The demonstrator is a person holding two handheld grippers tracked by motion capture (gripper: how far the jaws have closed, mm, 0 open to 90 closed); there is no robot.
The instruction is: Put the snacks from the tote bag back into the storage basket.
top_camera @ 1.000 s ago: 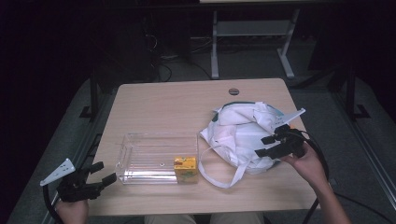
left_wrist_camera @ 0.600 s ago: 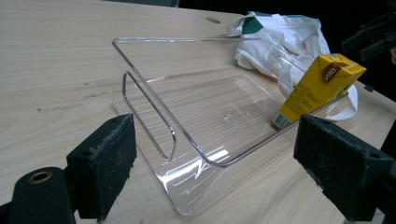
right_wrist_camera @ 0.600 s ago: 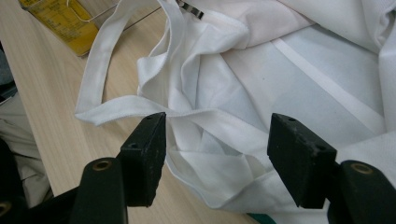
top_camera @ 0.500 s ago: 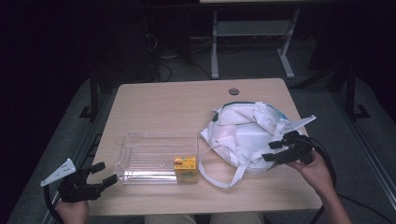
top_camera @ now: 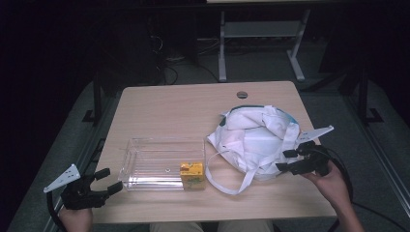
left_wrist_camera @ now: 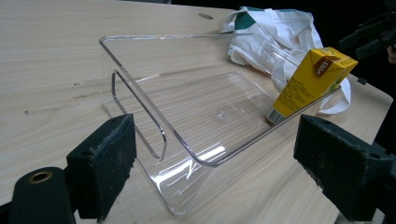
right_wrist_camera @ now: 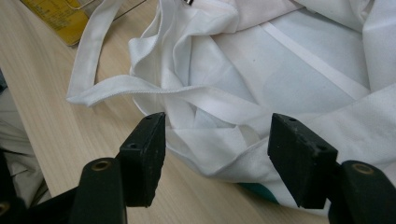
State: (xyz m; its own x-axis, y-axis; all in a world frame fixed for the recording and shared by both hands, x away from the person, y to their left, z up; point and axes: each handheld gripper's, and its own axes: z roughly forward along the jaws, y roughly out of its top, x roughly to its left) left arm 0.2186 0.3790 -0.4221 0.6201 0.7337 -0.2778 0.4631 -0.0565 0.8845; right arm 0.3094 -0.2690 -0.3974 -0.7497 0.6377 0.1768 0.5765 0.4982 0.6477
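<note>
Dark floor surrounds a pale wooden table (top_camera: 183, 106), with a grey metal frame (top_camera: 256, 38) and loose cables (top_camera: 169, 67) on the ground behind it. Near the far edge of the tabletop sits a small round cable hole (top_camera: 241, 94).

At the near left corner, the left gripper (top_camera: 109, 181) hovers just off the table edge with its jaws wide apart, holding nothing and pointing at a clear plastic tray (top_camera: 145, 164). A yellow juice carton (top_camera: 191, 175) stands in the tray's near right corner. Just beside the tray lies a crumpled white cloth bag (top_camera: 256, 140), its strap looping toward the front edge. At the bag's right side, the right gripper (top_camera: 286, 160) has its jaws apart, close against the fabric without clamping it.
</note>
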